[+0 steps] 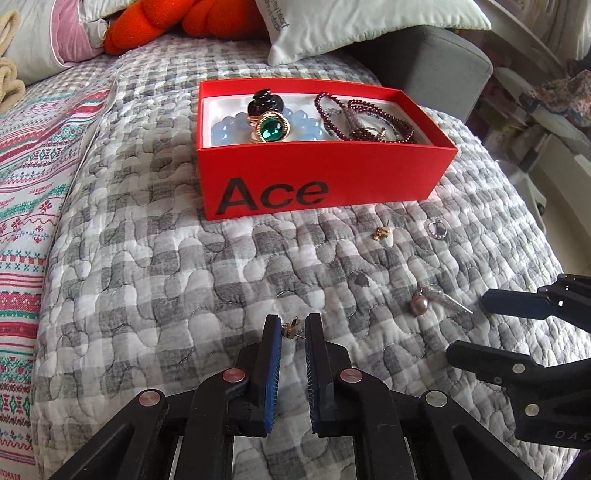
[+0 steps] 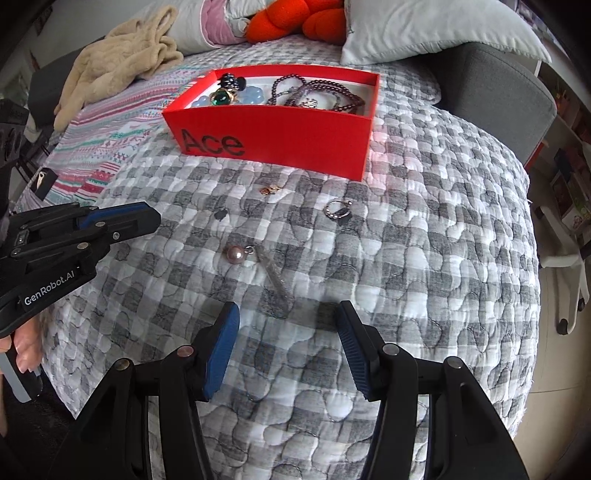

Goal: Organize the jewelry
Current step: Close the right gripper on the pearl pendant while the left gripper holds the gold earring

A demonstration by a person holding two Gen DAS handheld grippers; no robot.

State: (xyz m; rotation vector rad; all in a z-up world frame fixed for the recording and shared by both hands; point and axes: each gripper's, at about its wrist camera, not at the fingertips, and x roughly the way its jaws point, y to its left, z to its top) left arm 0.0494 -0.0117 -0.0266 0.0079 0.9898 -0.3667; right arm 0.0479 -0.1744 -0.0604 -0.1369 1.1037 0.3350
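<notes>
A red "Ace" box [image 1: 325, 177] [image 2: 280, 125] sits on the grey quilt and holds a green-stone ring [image 1: 271, 127], blue beads, a black clip and dark red bead strands [image 1: 365, 118]. My left gripper [image 1: 293, 328] is shut on a small gold earring [image 1: 291, 328], held between the fingertips just above the quilt. Loose on the quilt lie another gold earring [image 1: 382, 232] [image 2: 269, 190], a silver ring [image 1: 437, 229] [image 2: 336, 210] and a pink pearl pendant [image 1: 421, 304] [image 2: 235, 254]. My right gripper [image 2: 286, 317] is open and empty, just short of the pendant.
Pillows [image 1: 354, 26], an orange plush [image 1: 177, 26] and a beige garment [image 2: 122, 59] lie behind the box. A striped blanket [image 1: 33, 177] covers the left. The bed edge drops off on the right beside a grey chair [image 2: 491, 92].
</notes>
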